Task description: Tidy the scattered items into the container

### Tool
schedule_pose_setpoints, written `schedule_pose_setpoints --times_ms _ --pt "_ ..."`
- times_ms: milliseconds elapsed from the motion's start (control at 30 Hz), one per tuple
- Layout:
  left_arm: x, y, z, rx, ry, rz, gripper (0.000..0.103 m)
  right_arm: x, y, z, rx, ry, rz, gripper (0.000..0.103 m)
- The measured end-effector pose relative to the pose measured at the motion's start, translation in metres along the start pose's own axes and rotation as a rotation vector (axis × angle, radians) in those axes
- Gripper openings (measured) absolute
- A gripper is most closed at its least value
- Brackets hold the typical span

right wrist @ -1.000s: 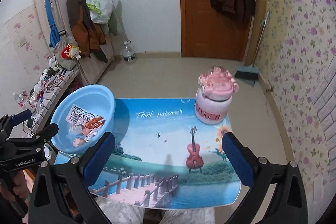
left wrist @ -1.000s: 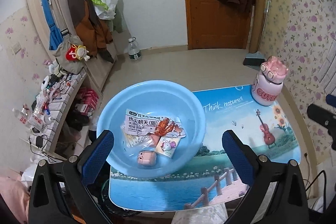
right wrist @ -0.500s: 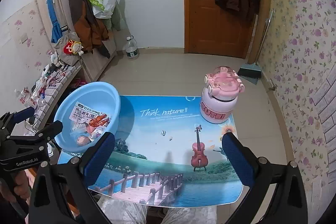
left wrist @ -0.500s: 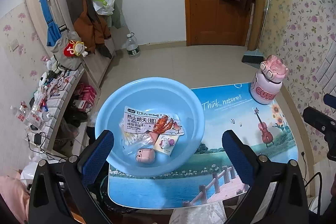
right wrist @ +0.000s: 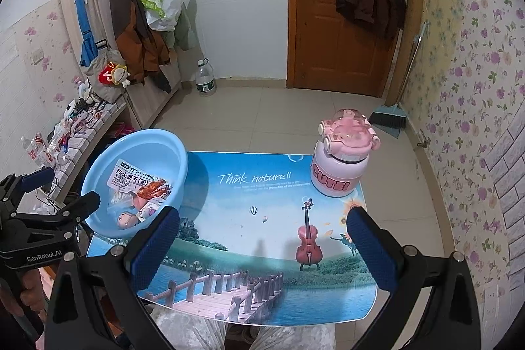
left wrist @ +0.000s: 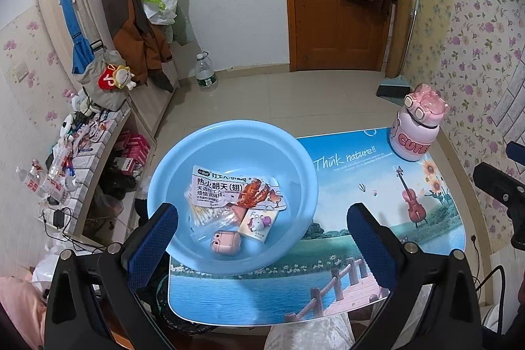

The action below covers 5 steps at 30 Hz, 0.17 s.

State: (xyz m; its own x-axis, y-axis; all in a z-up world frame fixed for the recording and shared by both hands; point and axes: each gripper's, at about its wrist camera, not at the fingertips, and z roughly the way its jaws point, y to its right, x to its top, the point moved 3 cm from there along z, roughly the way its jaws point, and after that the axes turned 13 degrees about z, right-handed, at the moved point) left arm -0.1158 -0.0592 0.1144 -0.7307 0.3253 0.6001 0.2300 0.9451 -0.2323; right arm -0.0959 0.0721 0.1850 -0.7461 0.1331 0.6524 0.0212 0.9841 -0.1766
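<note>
On the left edge of the tabletop (left wrist: pixel 361 186): a light blue basin (left wrist: pixel 288 153) is sitting on the scenic mat, its far-left rim overhanging the edge.
Left gripper (left wrist: pixel 262 238): hovering above the near side of the basin, its jaws standing wide apart and gripping nothing; its blue pads (left wrist: pixel 152 241) are framing the basin's near rim in the left wrist view.
Basin contents: a snack packet (left wrist: pixel 234 189) printed with Chinese text and a chicken wing is lying flat across the middle, overlapping a clear bag of cotton swabs (left wrist: pixel 208 214) on its near-left side.
Near the front of the basin: a pink earbud case (left wrist: pixel 225 241) is resting just beside a small cartoon card (left wrist: pixel 257 223).
Centre of the mat: the printed words, balloon, bridge and violin are showing, with no loose item lying there.
Right gripper (right wrist: pixel 262 241): hanging over the near centre of the mat, jaws spread wide and carrying nothing.
Far right corner: a pink bottle (right wrist: pixel 341 159) marked "CUTE!" is standing upright on the mat, well apart from the basin.
</note>
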Motion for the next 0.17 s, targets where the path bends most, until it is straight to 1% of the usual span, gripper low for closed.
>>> schedule_pose_setpoints --times_ms 167 --pt "0.0012 0.0011 -0.0025 0.005 0.010 0.006 0.103 0.0003 0.0006 -0.0002 0.000 0.001 0.001 0.102"
